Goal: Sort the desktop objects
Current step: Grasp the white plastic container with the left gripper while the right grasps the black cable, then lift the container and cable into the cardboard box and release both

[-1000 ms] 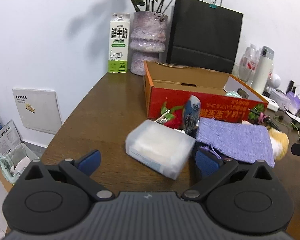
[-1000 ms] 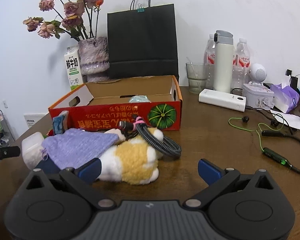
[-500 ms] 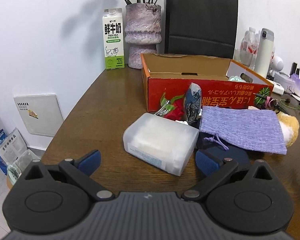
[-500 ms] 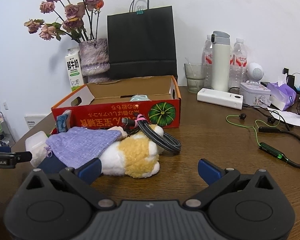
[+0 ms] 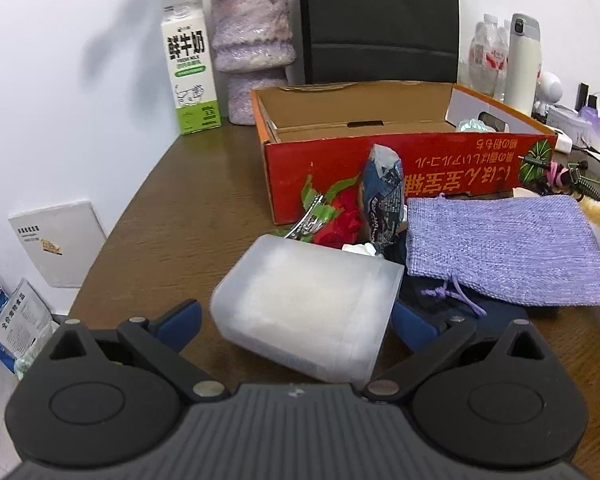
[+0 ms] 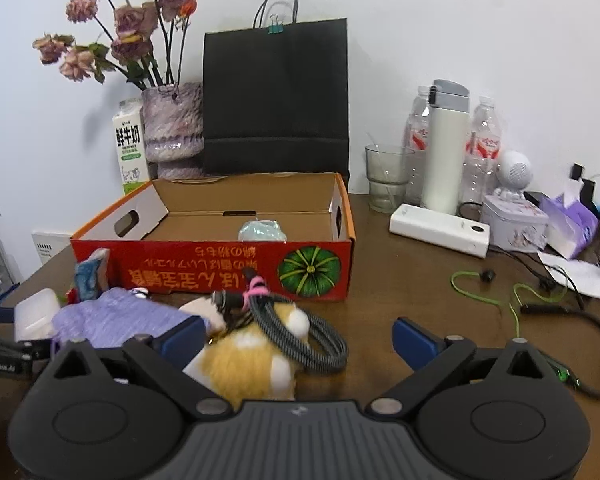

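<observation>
Tabletop (image 5: pixel 188 216): dark wood, carrying a heap of loose things in front of an open box.
Red cardboard box (image 5: pixel 380 168): open-topped, behind the heap; nearly empty, one pale wrapped item inside – by my reading the place the sorted things go.
Purple drawstring pouch (image 5: pixel 500 252): lies flat on the heap's right, cord end toward the camera; soft, will sag when lifted.
Frosted plastic box (image 5: pixel 308 312): at the near left of the heap, resting on the tabletop, tilted, long axis running from near left to far right. Looks rigid, light and smooth – probably slippery, so best taken across its two short flat sides, near the middle.
Plush toy (image 6: pixel 252 356): orange and white, soft and light, lying beside the pouch under a coiled braided cable (image 6: pixel 300 336). Grip the body, not the cable, or the coil may drag along.
Left hand-held gripper (image 5: pixel 296 320): jaws apart, one finger on each side of the frosted plastic box; the pads do not appear to press it yet.
Right hand-held gripper (image 6: pixel 300 334): jaws wide but closing, plush toy and cable between them, not yet clamped.
</observation>
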`<state>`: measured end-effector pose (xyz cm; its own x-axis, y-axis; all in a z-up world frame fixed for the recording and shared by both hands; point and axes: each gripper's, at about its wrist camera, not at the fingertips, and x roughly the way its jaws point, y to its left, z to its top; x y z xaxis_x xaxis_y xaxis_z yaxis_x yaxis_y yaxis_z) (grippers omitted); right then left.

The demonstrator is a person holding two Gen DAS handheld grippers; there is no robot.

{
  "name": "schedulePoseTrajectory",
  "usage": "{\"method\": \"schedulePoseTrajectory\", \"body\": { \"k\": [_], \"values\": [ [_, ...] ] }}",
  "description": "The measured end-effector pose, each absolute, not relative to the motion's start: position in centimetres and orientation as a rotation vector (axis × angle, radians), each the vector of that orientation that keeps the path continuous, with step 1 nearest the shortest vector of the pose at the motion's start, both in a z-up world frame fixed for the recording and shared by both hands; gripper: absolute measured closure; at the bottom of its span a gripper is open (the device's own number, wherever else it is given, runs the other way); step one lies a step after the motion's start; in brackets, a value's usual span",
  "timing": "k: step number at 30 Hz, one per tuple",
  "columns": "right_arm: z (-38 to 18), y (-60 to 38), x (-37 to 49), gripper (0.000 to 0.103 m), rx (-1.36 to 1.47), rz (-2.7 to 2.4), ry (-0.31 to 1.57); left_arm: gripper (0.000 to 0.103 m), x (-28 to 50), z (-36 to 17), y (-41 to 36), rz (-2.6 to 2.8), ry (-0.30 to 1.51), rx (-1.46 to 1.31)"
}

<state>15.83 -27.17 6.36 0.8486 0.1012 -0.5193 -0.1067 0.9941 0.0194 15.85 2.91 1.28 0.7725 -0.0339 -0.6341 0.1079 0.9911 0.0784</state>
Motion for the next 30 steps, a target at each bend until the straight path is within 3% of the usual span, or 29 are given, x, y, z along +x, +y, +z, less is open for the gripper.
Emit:
{"method": "schedulePoseTrajectory", "body": {
  "k": [3, 5, 7, 10, 13, 15, 17, 30],
  "values": [
    [6.4, -26.3, 17.7, 0.011, -0.053, 0.131, 0.539, 0.0, 16.6, 1.0, 2.7, -0.088, 0.69, 0.12],
    [6.3, -25.8, 18.9, 0.018, -0.055, 0.163, 0.536, 0.0, 17.1, 1.0, 2.8, -0.094, 0.686, 0.118],
    [6.1, -25.5, 20.1, 0.037, -0.054, 0.176, 0.549, 0.0, 17.5, 0.9, 2.9, -0.099, 0.69, 0.103],
    [5.3, -25.3, 21.2, 0.057, -0.054, 0.183, 0.597, 0.0, 18.1, 0.7, 3.5, -0.109, 0.713, 0.062],
    [4.8, -25.2, 21.2, 0.069, -0.054, 0.233, 0.619, 0.0, 18.4, 0.7, 3.7, -0.116, 0.724, 0.041],
    [4.8, -25.1, 20.7, 0.075, -0.064, 0.236, 0.603, 0.01, 18.4, 0.7, 3.7, -0.126, 0.721, 0.034],
    [5.0, -25.4, 20.3, 0.084, -0.044, 0.244, 0.592, 0.014, 18.2, 0.6, 3.7, -0.135, 0.713, 0.031],
    [5.8, -27.9, 17.4, 0.089, 0.063, 0.201, 0.545, 0.019, 15.9, 1.3, 4.1, -0.101, 0.645, -0.02]
  ]
}}
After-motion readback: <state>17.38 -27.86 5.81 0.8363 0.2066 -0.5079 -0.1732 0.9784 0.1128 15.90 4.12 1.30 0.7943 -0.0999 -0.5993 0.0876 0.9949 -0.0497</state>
